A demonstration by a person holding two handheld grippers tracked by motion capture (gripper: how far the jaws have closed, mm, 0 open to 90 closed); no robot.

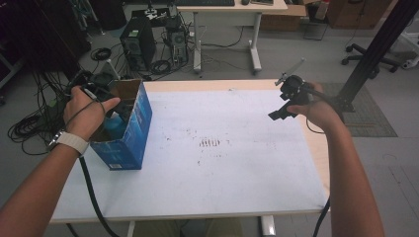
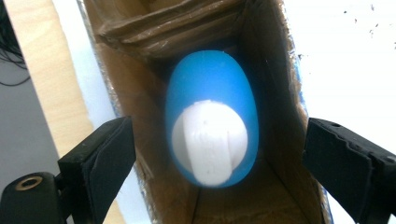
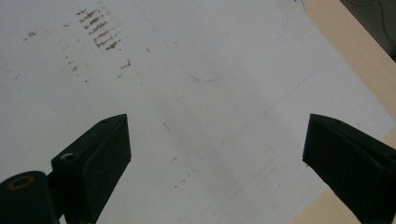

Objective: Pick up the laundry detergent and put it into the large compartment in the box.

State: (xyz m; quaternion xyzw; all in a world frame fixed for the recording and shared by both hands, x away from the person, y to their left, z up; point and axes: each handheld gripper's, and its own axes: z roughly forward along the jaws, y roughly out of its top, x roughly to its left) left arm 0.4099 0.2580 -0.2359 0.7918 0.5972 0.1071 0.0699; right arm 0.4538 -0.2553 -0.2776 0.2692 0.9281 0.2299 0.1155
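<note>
A blue cardboard box (image 1: pixel 134 132) with an open top stands at the table's left side. Inside it lies a blue egg-shaped object with a white round end (image 2: pixel 212 121), seen in the left gripper view against the brown inner walls (image 2: pixel 275 70). My left gripper (image 2: pixel 219 163) hovers over the box mouth, open, jaws wide on either side of the blue object without touching it. In the high view the left gripper (image 1: pixel 99 94) sits at the box's top. My right gripper (image 1: pixel 282 109) is held above the table's right part, open and empty (image 3: pixel 217 158).
A white sheet (image 1: pixel 222 148) covers the wooden table (image 1: pixel 316 153), with brown smudges (image 1: pixel 210 143) near its middle. Beyond the table stand a computer tower (image 1: pixel 138 42), cables, a desk (image 1: pixel 232 10) and an office chair base (image 1: pixel 368 57). A black post (image 1: pixel 375 49) rises at the right.
</note>
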